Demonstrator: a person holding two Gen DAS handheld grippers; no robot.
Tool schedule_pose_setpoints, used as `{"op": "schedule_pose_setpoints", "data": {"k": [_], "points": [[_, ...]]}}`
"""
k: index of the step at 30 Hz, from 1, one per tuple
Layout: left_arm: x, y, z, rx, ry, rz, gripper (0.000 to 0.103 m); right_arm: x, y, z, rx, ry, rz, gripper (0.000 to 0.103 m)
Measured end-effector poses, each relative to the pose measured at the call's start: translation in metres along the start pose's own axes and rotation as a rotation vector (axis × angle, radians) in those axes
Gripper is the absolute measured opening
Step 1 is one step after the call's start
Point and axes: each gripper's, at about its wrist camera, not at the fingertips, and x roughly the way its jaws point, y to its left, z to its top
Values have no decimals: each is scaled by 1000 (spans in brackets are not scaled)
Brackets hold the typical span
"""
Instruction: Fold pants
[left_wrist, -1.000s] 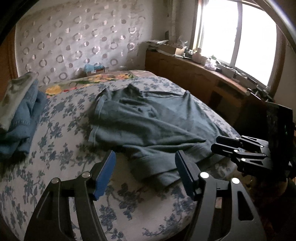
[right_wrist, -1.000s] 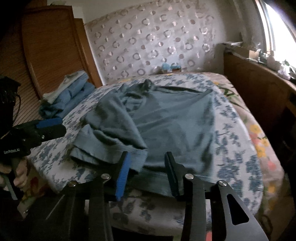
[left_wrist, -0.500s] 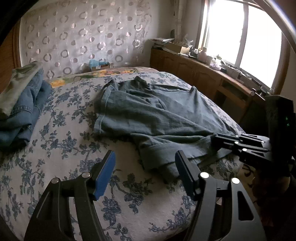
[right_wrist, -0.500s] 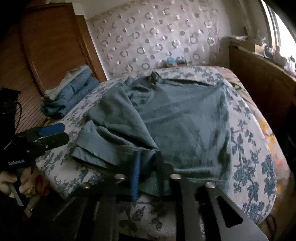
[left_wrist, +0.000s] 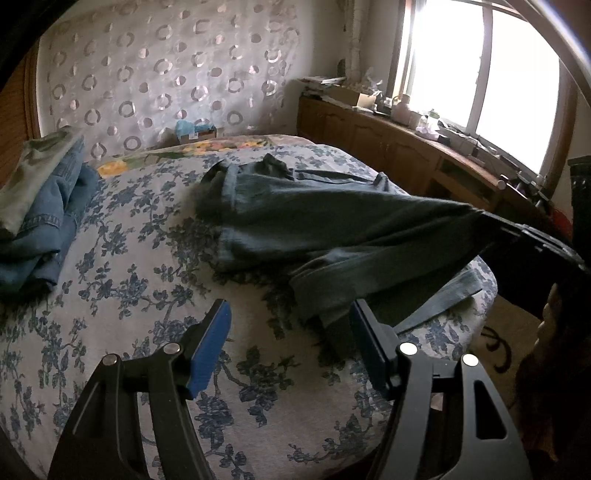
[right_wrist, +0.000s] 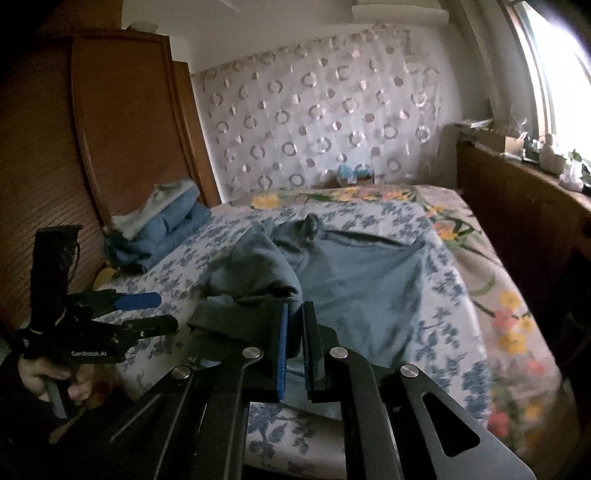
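Blue-grey pants (left_wrist: 332, 221) lengthwise: waistband toward headboard, hem in right gripper (right_wrist: 293, 317)

A home bedroom — shown by a bed (left_wrist: 140, 295) under a blue floral sheet filling mid-frame, folded clothes (left_wrist: 40, 206) stacked at left, a circle-patterned curtain (left_wrist: 166, 74) across the top, a wooden wardrobe (right_wrist: 110, 147) at upper left, and a cluttered wooden sideboard (left_wrist: 406, 147) beneath a bright window (left_wrist: 480, 74) at right.

Dim, fisheye-warped room; window (left_wrist: 480, 74) glare blown out, right view blurred.
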Motion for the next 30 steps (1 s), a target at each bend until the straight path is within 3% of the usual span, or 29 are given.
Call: {"op": "schedule_pose_setpoints", "data": {"k": [12, 22, 25, 30], "points": [[-3, -7, 6, 16, -16, -16, 67, -12, -20, -19, 36, 35, -85, 7], [8, -15, 4, 62, 10, -37, 67, 4, -30, -30, 70, 131, -136, 7], [13, -20, 7, 97, 19, -57, 59, -1, -31, -25, 94, 124, -123, 10], [29, -26, 11, 120, 58, -101, 42, -6, -34, -24, 91, 129, -141, 28]]}}
